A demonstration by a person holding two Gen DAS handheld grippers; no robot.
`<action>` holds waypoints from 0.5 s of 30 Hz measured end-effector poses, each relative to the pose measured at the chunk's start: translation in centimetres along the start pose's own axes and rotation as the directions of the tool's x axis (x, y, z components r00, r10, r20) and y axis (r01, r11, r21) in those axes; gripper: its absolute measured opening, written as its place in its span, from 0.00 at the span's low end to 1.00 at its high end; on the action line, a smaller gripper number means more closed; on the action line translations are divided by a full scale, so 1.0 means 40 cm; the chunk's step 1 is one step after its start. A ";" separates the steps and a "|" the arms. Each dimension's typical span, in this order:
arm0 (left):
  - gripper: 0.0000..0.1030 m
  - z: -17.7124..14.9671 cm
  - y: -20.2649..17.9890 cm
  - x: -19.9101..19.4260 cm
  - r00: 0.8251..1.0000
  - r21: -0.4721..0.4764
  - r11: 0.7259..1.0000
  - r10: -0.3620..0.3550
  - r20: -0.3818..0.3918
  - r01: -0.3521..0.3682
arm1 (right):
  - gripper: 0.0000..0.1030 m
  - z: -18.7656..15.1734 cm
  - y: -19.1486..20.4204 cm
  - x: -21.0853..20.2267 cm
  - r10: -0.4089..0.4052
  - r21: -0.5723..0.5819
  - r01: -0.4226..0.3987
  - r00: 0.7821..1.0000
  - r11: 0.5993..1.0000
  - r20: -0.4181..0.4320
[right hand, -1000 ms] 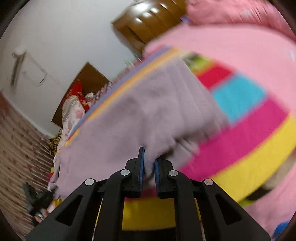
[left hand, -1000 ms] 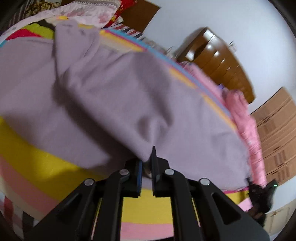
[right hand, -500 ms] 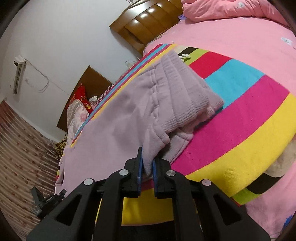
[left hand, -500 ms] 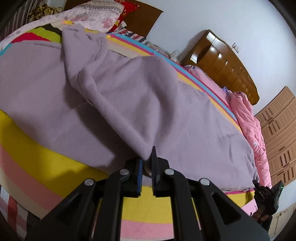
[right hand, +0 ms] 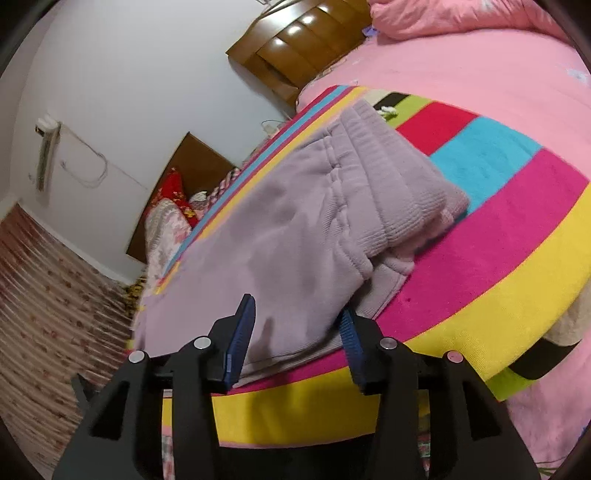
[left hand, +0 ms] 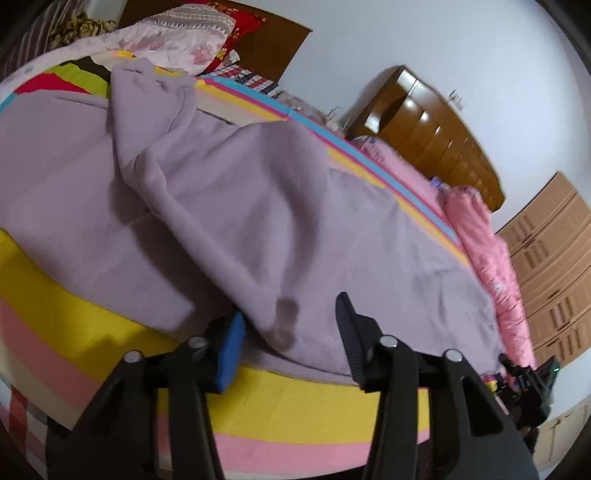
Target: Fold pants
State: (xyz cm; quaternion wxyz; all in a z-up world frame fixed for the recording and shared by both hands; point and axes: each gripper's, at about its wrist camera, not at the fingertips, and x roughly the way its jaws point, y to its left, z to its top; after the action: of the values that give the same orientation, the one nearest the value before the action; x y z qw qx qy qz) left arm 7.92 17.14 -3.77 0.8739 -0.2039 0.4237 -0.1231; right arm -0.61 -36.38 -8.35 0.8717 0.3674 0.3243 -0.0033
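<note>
Starting nearest the lenses, the left gripper (left hand: 291, 325) stands with its jaws apart, having just been opening; a fold of the pants (left hand: 229, 199) lies between them, slack, with neither pad pressing on it. The right gripper (right hand: 297, 325) shows the same: jaws just parted, the near edge of the pants (right hand: 291, 236) sagging in the gap, not pinched. The lower part of each gripper is cut off by the frame edge.

One pair of pants is counted, mauve and fleecy, laid lengthwise along the near edge of the bed on a striped blanket (right hand: 491, 229). From the right wrist view the ribbed waistband (right hand: 402, 184) lies at the far right end, doubled over. From the left wrist view one leg is folded across the other; the far cuff is partly blurred.

Beyond the pants, a pink quilt (left hand: 491, 251) is bunched along the bed. Two pillows (left hand: 184, 33) sit at one end, one red, one pale and patterned, both partly hidden. One wooden headboard (left hand: 432, 129) stands against the white wall. A wardrobe (left hand: 554, 258) is cut off at the frame edge.
</note>
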 end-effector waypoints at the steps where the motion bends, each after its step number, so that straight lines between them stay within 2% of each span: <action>1: 0.11 -0.002 -0.004 0.011 1.000 0.006 1.000 0.014 -0.012 -0.014 | 0.22 -0.004 0.005 0.003 -0.049 -0.029 0.049 0.999 0.998 0.008; 2: 0.10 -0.008 -0.002 0.016 1.000 0.011 1.000 0.024 -0.011 -0.024 | 0.15 -0.005 0.004 0.003 -0.073 -0.047 0.074 0.997 0.996 0.017; 3: 0.08 -0.013 -0.001 0.013 1.000 0.022 1.000 0.020 0.004 -0.020 | 0.14 -0.005 0.001 0.003 -0.071 -0.053 0.072 0.997 0.996 0.019; 7: 0.05 -0.016 0.016 -0.002 0.999 -0.002 1.000 -0.019 0.026 0.019 | 0.12 0.000 -0.007 -0.004 -0.047 -0.039 0.047 0.999 0.998 0.015; 10: 0.05 -0.001 -0.002 -0.034 0.998 0.016 0.999 -0.030 0.058 0.030 | 0.12 0.008 -0.008 -0.017 -0.032 -0.033 0.033 0.999 0.999 0.021; 15: 0.06 -0.012 0.018 0.002 1.000 -0.010 1.000 0.008 -0.010 -0.008 | 0.10 -0.001 -0.019 0.000 -0.038 -0.021 0.038 0.999 0.999 0.004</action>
State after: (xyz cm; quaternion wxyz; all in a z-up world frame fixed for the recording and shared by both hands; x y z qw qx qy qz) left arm 7.61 17.61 -4.42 0.8712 -0.2058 0.4296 -0.1187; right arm -0.82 -36.89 -8.87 0.8759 0.3520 0.3296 -0.0172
